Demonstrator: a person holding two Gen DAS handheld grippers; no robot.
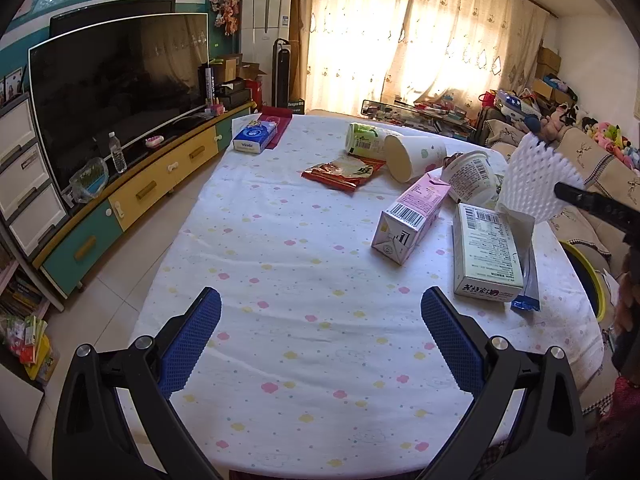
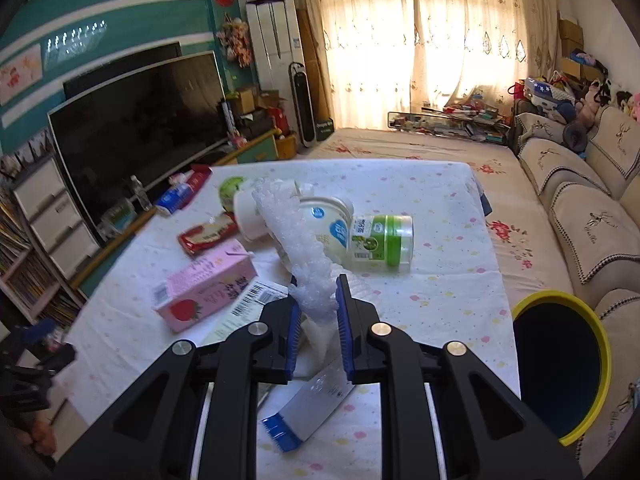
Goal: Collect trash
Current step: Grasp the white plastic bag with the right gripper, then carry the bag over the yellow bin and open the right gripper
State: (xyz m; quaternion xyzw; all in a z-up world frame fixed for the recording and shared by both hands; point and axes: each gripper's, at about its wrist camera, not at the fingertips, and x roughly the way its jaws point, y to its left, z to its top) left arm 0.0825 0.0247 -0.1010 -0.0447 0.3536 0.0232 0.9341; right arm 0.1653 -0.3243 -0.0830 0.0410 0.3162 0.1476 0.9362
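Your right gripper (image 2: pixel 318 312) squeezes the foam net (image 2: pixel 298 240), lifted for the bin (image 2: pixel 600 360); your left gripper (image 1: pixel 320 320) waits, fingers wide apart.

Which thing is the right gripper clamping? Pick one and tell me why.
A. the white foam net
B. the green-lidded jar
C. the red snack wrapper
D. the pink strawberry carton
A: the right gripper has its blue pads closed on the white foam net, lifted off the table.

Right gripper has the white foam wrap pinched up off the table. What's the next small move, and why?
Probably swing the right gripper rightward over the yellow-rimmed bin and release: the foam wrap is clamped and lifted, and the bin stands open beside the table.
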